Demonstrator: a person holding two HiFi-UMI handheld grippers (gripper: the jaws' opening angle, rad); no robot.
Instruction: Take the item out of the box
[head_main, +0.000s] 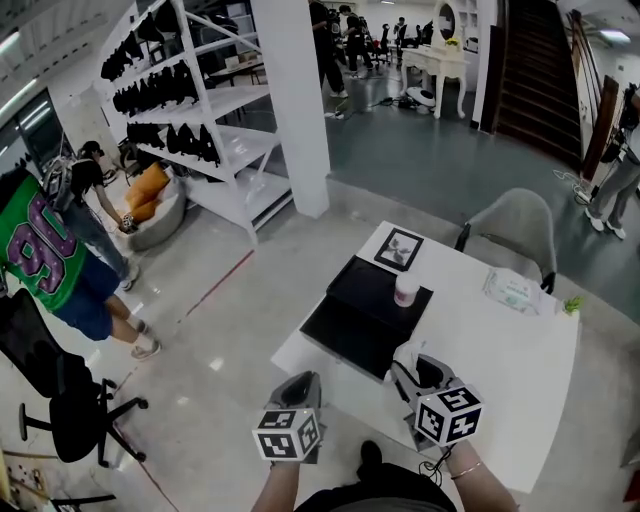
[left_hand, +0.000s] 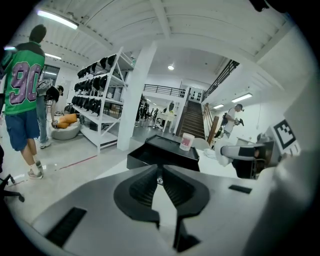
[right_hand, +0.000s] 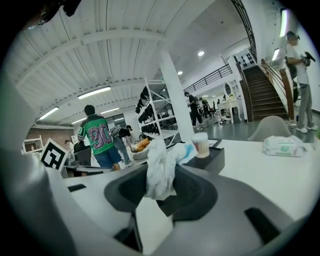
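An open black box (head_main: 362, 312) lies on the white table (head_main: 520, 360), and a cup of cotton swabs (head_main: 406, 290) stands at its far edge. My right gripper (head_main: 409, 364) hovers near the table's front edge, shut on a crumpled white item with a blue patch (right_hand: 161, 170). That item (left_hand: 223, 152) hangs clear of the box (right_hand: 214, 158). My left gripper (head_main: 300, 382) is off the table's left front corner with its jaws shut and nothing between them (left_hand: 160, 176).
A framed picture (head_main: 399, 249) lies at the table's far end, with a wipes pack (head_main: 512, 291) to the right. A grey chair (head_main: 515, 228) stands behind the table. White shelving (head_main: 205, 120), a pillar (head_main: 297, 100), a black office chair (head_main: 60, 400) and people stand on the left.
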